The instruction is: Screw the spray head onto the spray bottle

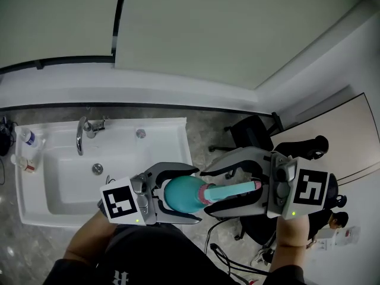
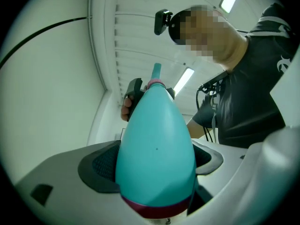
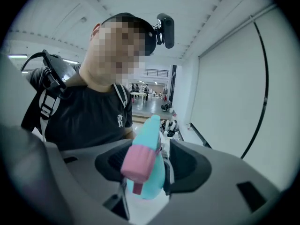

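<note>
Nearest us, the left gripper (image 1: pixel 193 196) is clamped on the fat belly of the teal spray bottle (image 1: pixel 180 195), held level in the air. To the bottle's right, the spray head (image 1: pixel 234 190) already sits on its neck, the pink collar (image 1: pixel 208 193) at the joint. The right gripper (image 3: pixel 149 170) has its jaws spread around the head, seemingly not pinching. We judge the head started; whether it is tight we cannot tell, so more turns may remain. Beyond the bottle lies the white sink (image 1: pixel 119 127), its corner near the left gripper, and a black chair (image 1: pixel 249 132); elsewhere we have free air
</note>
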`<state>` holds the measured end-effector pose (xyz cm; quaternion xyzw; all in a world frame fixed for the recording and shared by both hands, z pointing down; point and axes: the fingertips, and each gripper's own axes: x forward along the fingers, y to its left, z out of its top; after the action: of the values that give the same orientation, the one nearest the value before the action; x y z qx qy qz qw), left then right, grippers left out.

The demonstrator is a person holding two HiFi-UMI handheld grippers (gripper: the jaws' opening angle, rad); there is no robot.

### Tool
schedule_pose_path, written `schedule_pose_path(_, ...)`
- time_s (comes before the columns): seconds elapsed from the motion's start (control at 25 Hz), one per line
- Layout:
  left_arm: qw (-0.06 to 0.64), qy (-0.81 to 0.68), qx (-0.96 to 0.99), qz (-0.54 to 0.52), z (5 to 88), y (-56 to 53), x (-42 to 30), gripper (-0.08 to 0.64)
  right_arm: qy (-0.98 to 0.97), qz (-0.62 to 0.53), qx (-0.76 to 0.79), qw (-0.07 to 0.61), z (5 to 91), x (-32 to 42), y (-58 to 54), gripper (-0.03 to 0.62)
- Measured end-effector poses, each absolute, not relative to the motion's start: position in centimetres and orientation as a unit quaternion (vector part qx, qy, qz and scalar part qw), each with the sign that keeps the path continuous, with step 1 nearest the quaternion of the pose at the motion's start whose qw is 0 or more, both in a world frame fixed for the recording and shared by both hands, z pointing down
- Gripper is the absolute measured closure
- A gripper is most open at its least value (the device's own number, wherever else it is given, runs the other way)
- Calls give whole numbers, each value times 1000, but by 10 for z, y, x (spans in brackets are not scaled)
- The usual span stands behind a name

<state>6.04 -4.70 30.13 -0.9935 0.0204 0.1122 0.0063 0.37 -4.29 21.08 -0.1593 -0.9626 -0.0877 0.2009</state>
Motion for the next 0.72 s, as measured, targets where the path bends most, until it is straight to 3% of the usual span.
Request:
schedule_pose_path(0.12,3,13,-993,115,299,-45,61,132,-968,-52,-171,175,207,3,-40,370)
schedule_pose_path(0.24,2,9,-992,122,298,-45,59,132,-973,-25,-176,149,202,0,-41,443)
schedule_pose_path(0.36,-2,24,-993,114,300,-50,57,132,-976,-2,-169,141,202,-5,-45,455)
schedule_pose_path(0.72,6,183,-982,41,320,-97,45,132,-975,-39,8,218,223,-8,-86,456)
